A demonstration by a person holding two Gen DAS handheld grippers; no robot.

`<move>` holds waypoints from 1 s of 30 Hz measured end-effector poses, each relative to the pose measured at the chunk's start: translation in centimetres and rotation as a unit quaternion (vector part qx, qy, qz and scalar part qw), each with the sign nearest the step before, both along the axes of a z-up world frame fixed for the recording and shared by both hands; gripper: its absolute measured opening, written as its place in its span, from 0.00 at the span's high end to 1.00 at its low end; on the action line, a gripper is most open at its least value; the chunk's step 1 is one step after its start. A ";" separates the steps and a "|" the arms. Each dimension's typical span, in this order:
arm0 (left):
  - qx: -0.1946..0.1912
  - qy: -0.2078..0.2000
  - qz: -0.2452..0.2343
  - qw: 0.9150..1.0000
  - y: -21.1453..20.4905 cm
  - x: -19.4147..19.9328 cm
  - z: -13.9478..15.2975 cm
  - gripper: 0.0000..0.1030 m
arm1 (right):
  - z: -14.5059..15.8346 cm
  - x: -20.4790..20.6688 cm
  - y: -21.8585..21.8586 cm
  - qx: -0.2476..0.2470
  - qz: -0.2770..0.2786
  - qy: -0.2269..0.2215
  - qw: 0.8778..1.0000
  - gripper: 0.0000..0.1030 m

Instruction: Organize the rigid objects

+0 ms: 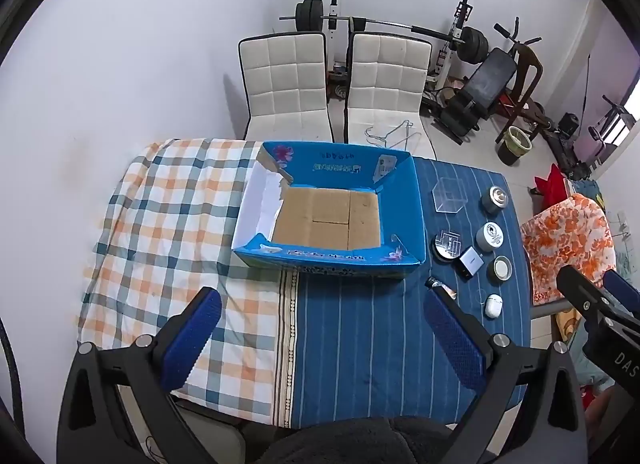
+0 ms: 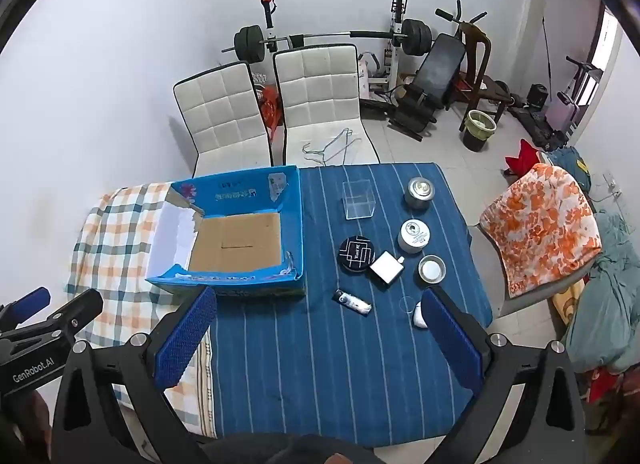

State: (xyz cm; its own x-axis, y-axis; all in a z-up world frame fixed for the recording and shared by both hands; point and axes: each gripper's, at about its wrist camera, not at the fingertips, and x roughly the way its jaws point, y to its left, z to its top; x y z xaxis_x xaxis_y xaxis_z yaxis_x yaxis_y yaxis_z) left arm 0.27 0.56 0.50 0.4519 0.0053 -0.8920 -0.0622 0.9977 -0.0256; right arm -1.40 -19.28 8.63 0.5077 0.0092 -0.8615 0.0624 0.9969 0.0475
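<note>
Both grippers hover above the table: left gripper spread wide, right gripper likewise, empty.

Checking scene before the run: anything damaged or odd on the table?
The blue cardboard box is damaged: its left flap is torn ragged, with white inner lining exposed. The box holds nothing yet. The small items right of it look intact. Both grippers are open and hold nothing.

One blue cardboard box stands on the bench. Beside it lie eight small things: one clear plastic cube, three round tins, one black round case, one white square charger, one lighter and one white earbud case. Two white chairs stand behind.
</note>
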 end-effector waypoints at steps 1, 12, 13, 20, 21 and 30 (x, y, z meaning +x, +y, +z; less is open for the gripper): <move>0.001 -0.001 0.000 1.000 0.0 0.0 0.1 0.00 | 0.0 0.0 0.0 -0.004 0.000 -0.004 1.000 0.00; 0.006 -0.002 -0.003 1.000 0.4 0.6 1.0 0.00 | 0.1 0.0 0.0 0.000 0.001 -0.003 1.000 0.00; 0.005 -0.001 -0.004 1.000 0.6 0.9 1.2 0.00 | 0.2 0.0 0.0 0.000 0.001 -0.002 1.000 0.00; 0.013 -0.016 -0.007 1.000 -0.2 1.2 2.0 0.00 | 0.1 -0.2 0.0 -0.002 -0.001 -0.010 1.000 0.00; 0.015 -0.020 -0.008 1.000 -0.2 1.3 2.3 0.00 | 0.4 -0.1 -0.3 -0.001 -0.001 -0.012 1.000 0.00; 0.015 -0.041 -0.007 0.999 -0.4 0.3 2.7 0.00 | 2.3 -0.7 -0.1 0.003 0.000 -0.029 1.000 0.00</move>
State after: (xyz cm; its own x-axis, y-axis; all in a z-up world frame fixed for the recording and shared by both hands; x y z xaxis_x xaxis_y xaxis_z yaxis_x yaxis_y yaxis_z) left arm 0.55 0.16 3.21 0.5239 0.0248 -0.8514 -0.0473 0.9989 0.0000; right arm -2.14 -19.34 10.98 0.5569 0.0140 -0.8305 0.0595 0.9966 0.0567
